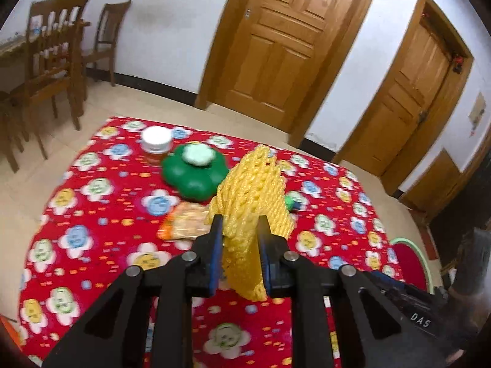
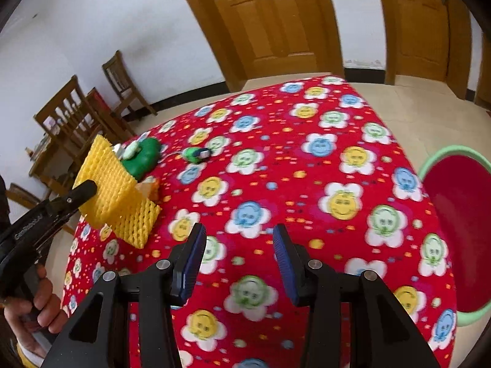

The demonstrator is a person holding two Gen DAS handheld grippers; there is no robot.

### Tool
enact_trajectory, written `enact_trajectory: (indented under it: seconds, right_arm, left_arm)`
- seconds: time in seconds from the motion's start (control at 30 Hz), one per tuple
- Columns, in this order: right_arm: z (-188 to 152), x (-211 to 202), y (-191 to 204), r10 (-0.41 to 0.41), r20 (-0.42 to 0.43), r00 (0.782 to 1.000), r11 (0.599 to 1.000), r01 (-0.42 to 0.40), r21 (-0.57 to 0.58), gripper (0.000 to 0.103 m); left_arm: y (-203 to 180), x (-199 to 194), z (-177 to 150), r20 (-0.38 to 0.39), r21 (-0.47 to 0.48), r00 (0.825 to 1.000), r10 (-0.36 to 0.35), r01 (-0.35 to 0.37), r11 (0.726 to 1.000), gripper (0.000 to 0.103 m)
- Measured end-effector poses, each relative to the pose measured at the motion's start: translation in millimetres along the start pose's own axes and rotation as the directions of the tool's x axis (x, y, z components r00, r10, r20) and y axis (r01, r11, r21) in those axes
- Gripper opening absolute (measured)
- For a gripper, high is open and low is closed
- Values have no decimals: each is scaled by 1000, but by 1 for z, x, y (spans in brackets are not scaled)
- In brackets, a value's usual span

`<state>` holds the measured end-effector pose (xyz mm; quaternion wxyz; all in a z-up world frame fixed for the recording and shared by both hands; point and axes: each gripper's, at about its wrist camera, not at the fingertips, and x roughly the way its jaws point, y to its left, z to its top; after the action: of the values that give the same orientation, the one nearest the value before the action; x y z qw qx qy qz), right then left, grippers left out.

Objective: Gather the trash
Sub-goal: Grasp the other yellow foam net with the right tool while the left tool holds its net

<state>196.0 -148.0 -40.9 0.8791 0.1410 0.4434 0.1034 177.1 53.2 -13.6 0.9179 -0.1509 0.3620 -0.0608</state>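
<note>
The left gripper (image 1: 237,230) is clamping its fingers (image 1: 216,239) on a yellow foam fruit net (image 1: 251,190), the blue pads pressing either side of the mesh so that it is standing up between them and hanging clear of the tabletop (image 1: 92,214) — a grip low on the net, probably because the soft mesh would fold and slip if pinched at an edge. From the right wrist view the same net (image 2: 113,196) is showing at the left, held out over the near corner of the red flowered cloth, with the person's hand (image 2: 33,303) wrapped round the handle below. The right gripper (image 2: 237,247) is hovering with its fingers (image 2: 196,251) apart and nothing between them, pointing down at bare cloth; it seems to be waiting free for the next piece. Beyond the net, other things are lying near the far side: an orange snack wrapper (image 1: 184,220) just beside it, a green flower-shaped container (image 1: 196,174), a white-lidded jar (image 1: 156,145) and a small green object (image 2: 196,154). Off the right edge of the tabletop a red basin with a green rim (image 2: 460,233) is sitting on the floor — likely the place the trash is meant for, so the net would need carrying across to it.
</note>
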Motion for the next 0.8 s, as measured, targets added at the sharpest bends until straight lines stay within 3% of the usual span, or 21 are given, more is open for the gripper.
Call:
enact_trajectory:
  seconds: [0.1,0.3,0.53,0.67,0.8]
  right_arm:
    - [1,7,13,20,-14,1000,1000,-20,-19,46]
    - [-1,19,34,40,-36,999,998,-42,-56,46]
    - [-6,33,59,72,-70,995,993,-78,-93,46]
    - [-11,40,73,86,-92,992,989,-96,-112,46]
    - [-14,40,82,91,-101,991,986,-104,-128,46]
  left_arm:
    - [17,1,-4,-19,-29,999,41,-41,999,23]
    - [53,-2,-13,-42,-143,999,23,-29,989,23]
    - [69,-15,-19,-21,-163,998,63,-66,984,23]
    - [75,-14,-24,-52,-164,992,114,-121,979,43]
    - [85,-22,-28,-46,-183,987,153,-158,970,47]
